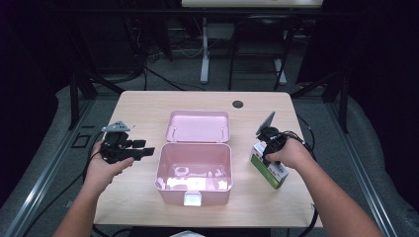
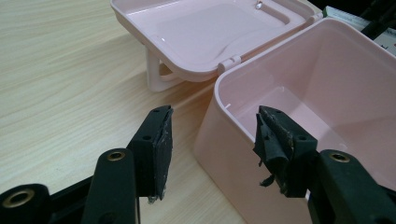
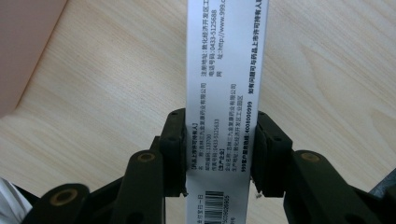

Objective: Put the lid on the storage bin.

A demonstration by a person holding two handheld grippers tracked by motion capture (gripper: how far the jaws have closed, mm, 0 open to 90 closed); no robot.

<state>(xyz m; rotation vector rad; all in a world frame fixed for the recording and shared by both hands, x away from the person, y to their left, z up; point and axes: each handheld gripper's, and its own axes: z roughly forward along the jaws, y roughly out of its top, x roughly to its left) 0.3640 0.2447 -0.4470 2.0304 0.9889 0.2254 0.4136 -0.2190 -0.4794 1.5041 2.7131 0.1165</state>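
- Medicine carton (image 1: 269, 170), white with a green face: high view, on the desk (image 1: 143, 113) at the right, just beside the pink box (image 1: 194, 170), near edge of the desk side.
- Right claw (image 1: 267, 154): high view, set down over the carton's far end, the person's right hand (image 1: 291, 153) behind it.
- Pink box: high view, centre of the desk, open; its lid (image 1: 198, 126) lies back on the far side; small pale items lie at the bottom near the front wall.
- Left claw (image 1: 141, 148): high view, held above the desk left of the pink box, pointing right.
- Left claw (image 2: 212, 140): left gripper view, jaws wide apart with nothing between them; the pink box's near corner (image 2: 224, 88) lies beyond, the lid (image 2: 205, 32) farther off.
- Right claw (image 3: 217, 154): right gripper view, both pads against the carton's narrow white printed side (image 3: 226, 70), gripping it; a barcode shows low between the jaws; wood-grain desk beneath.
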